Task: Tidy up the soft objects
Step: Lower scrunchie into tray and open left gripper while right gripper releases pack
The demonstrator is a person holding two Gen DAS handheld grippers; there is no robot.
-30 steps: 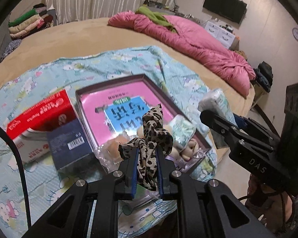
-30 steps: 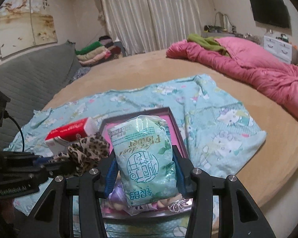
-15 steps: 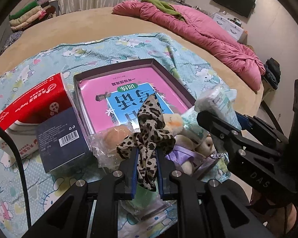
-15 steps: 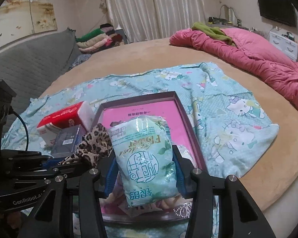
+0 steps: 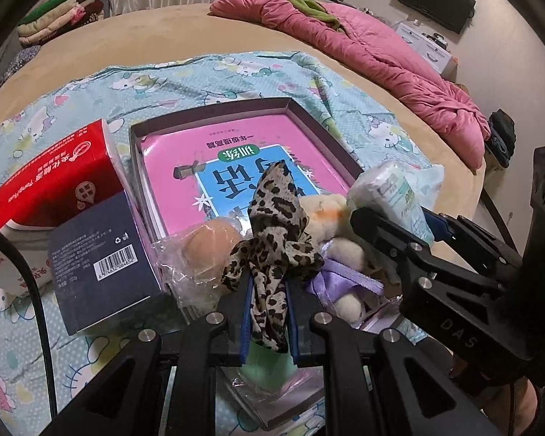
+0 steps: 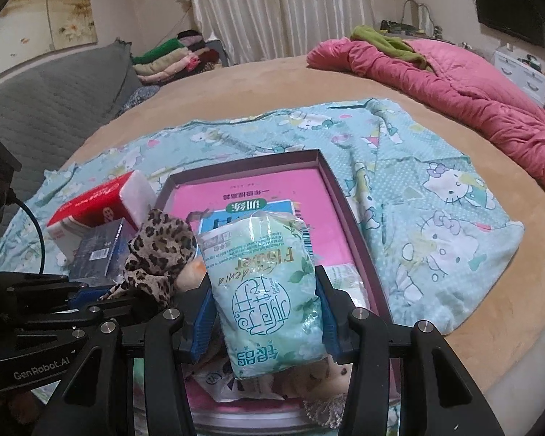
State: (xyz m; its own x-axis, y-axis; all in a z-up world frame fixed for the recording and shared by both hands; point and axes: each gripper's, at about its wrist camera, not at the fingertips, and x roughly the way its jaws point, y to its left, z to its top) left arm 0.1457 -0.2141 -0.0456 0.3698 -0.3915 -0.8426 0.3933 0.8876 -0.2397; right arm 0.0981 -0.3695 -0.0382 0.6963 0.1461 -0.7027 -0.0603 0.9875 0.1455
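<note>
Low centre of each frame: left hand-held gripper [image 5: 269, 312] pinches leopard scarf [image 5: 272, 239], right hand-held gripper [image 6: 265, 321] clamps tissue pack [image 6: 265, 290], both poised over box [image 6: 348, 218] for dropping in.

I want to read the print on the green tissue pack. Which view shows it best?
The right wrist view: the tissue pack fills the centre, printed face to the camera, clamped in the right gripper. The left wrist view shows only its end, side-on.

- Left wrist view looks forward and down, close over the box [image 5: 214, 116].
- Right wrist view faces likewise from the right; both share the box [image 6: 243, 167].
</note>
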